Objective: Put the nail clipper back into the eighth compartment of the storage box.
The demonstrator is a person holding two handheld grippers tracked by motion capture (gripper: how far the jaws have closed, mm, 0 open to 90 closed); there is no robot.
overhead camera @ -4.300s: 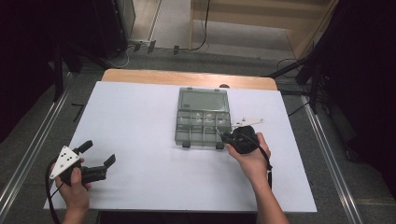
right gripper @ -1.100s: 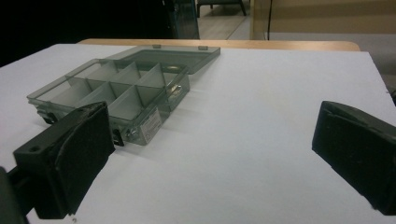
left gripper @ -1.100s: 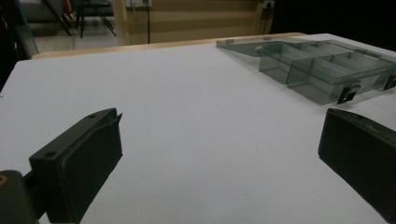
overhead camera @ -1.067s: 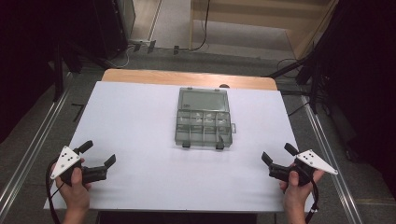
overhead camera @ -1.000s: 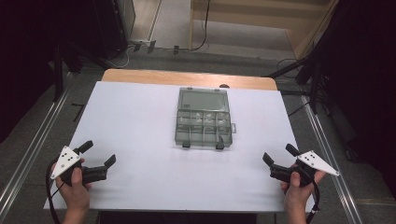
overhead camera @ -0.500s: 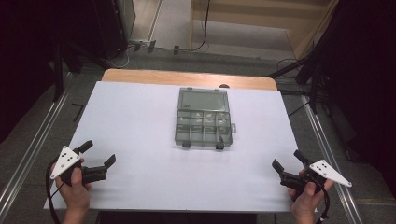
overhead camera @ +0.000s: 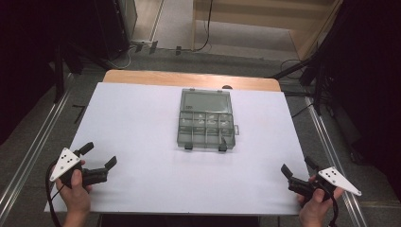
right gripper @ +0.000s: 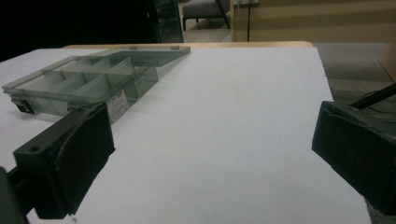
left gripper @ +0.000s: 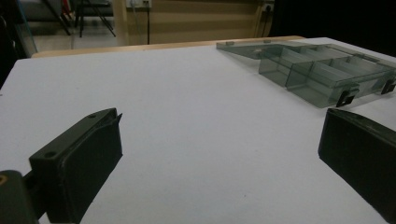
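Observation:
A smoky clear compartment box (overhead camera: 205, 127) lies in the middle of the white table (overhead camera: 142, 118), its lid (overhead camera: 206, 100) folded back flat on the far side. Small pale items lie in some compartments. At the front left corner a hand holds my left gripper (overhead camera: 100, 153) open with nothing in it; in the left gripper view the left gripper (left gripper: 219, 140) faces the box (left gripper: 322, 70) from far off. My right gripper (overhead camera: 296, 165) is open near the front right corner, also with nothing in it. From the right gripper (right gripper: 212, 135), the box (right gripper: 93, 79) sits ahead to the left.
A strip of bare wood (overhead camera: 189, 78) shows at the table's far edge. Metal rails (overhead camera: 33, 146) run along the floor on both sides. The table's right edge (right gripper: 327, 74) is close beside my right gripper.
My right gripper has left the box's front right corner, pulled back to the front right corner of the table, and opened. Over the last second it drifted further right and nearer. The left gripper stayed put.

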